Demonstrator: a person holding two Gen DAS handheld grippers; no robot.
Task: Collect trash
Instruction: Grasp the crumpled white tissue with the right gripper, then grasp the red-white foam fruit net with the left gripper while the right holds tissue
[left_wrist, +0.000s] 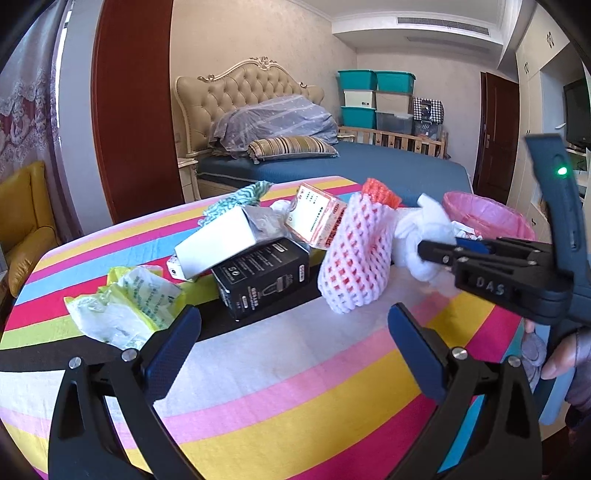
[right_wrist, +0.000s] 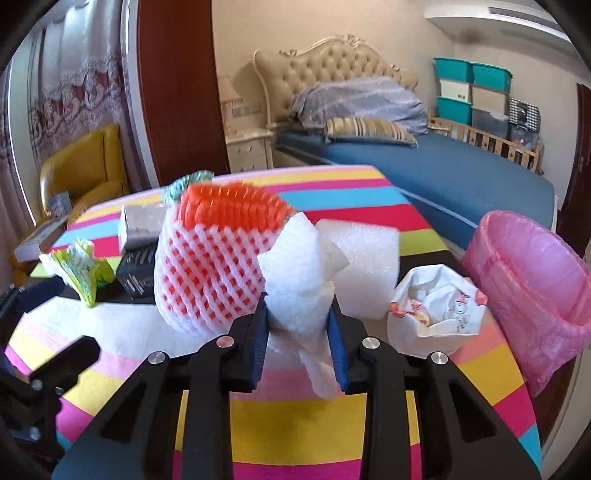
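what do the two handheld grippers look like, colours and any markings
Both are black plastic scissor-style frames with silver round rivets and dark blue textured pads on the fingers. The left gripper shows wide curved black arms. The right gripper, seen from the left camera, carries raised letters reading DAS, a dark blue upright handle and a small green light. A dark sleeve covers the wrist behind it.

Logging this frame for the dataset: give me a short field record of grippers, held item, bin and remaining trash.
right gripper: shut on white foam wrap
left gripper: open, nothing between its fingers
bin: pink-lined, at the table's right edge
table: striped cloth
remaining trash: red-and-white foam net, black box, white box, yellow-green wrapper, crumpled printed bag
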